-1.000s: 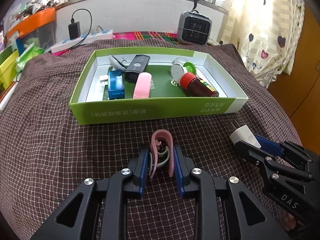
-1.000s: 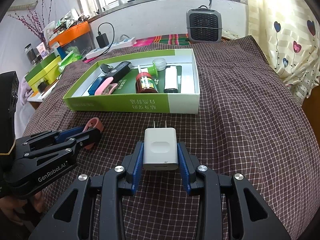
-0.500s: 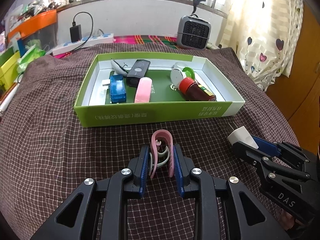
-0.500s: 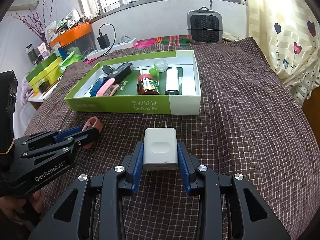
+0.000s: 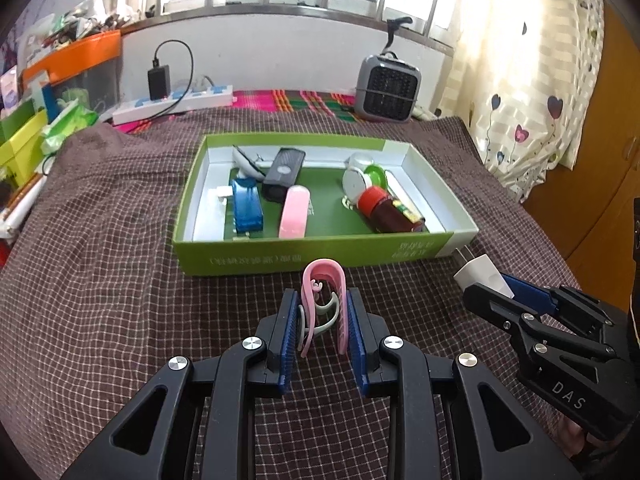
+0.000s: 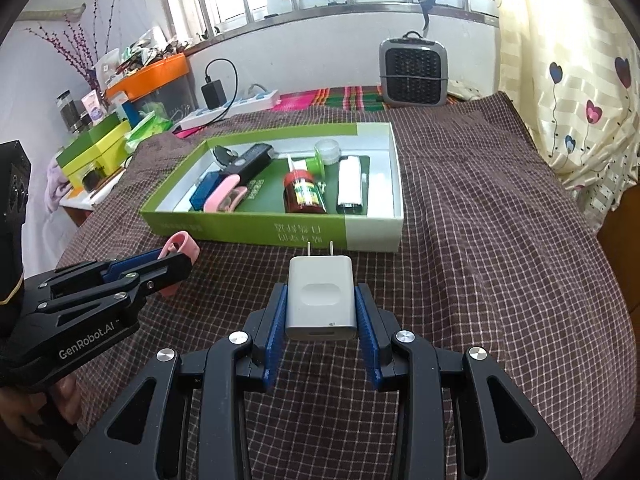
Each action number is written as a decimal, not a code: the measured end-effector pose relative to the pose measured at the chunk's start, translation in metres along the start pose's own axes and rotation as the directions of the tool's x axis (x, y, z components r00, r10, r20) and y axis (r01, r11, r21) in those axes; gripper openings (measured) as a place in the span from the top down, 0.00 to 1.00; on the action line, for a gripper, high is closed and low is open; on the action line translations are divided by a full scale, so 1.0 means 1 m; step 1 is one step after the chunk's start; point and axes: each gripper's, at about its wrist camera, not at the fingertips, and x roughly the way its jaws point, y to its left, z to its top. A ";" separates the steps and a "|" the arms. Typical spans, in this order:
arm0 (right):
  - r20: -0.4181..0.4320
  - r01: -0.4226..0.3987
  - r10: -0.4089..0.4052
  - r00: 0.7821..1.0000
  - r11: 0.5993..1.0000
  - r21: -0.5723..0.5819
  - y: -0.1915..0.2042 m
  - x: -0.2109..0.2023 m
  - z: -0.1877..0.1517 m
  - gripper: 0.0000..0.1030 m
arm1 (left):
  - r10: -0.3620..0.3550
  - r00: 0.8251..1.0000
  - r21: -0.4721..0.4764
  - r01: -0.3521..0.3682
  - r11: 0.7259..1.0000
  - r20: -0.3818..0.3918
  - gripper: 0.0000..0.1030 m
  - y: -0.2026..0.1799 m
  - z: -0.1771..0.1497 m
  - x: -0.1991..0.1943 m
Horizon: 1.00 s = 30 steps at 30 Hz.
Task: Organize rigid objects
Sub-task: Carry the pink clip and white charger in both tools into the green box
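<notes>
Left wrist view: the left gripper [image 5: 323,320] is clamping a pink clip [image 5: 325,296] between its blue pads, closed bend pointing forward and the greyish spring loop showing between the two pink arms; the pads are pressing the arms' flat outer faces, which I judge to be the steadiest hold on so springy a piece. Gripper and clip are hanging over the checked brown cloth [image 5: 100,300], just short of the near wall of the green box [image 5: 304,256], apparently lined up for carrying over that wall. Inside the box are lying a blue case [image 5: 247,210], a black device [image 5: 283,174], a pink eraser-like block [image 5: 295,216], a red-capped bottle [image 5: 390,214] on its side and a green-and-white round item [image 5: 364,178], gathered into two loose groups, with bare green floor between them where the clip could go. At the right edge the right gripper [image 5: 486,280] is showing side-on with a white piece in it. Right wrist view: the right gripper [image 6: 321,312] is gripping a white charger plug [image 6: 321,300] by its long sides, prongs forward and broad face up, so the flat sides are giving the pads full contact. It is hovering near the box's white-and-green corner [image 6: 372,236], likely awaiting its turn. A white cylinder [image 6: 350,184] is lying along the right wall, leaving a gap beside it. The left gripper [image 6: 176,258] is waiting at the left.
</notes>
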 end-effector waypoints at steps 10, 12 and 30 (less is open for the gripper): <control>0.035 -0.001 0.002 0.999 1.000 -0.022 0.005 -0.005 0.017 0.66 | 0.003 0.999 -0.006 -0.002 1.000 0.035 0.78 0.008 0.021 -0.005; 0.040 0.001 0.000 0.999 1.000 -0.027 0.006 -0.005 0.021 0.66 | 0.006 0.999 -0.005 -0.006 1.000 0.044 0.78 0.010 0.026 -0.006; 0.057 0.032 -0.030 0.998 0.998 -0.049 -0.001 0.012 0.066 0.66 | 0.008 0.999 -0.012 -0.007 1.000 0.051 0.78 0.022 0.056 0.012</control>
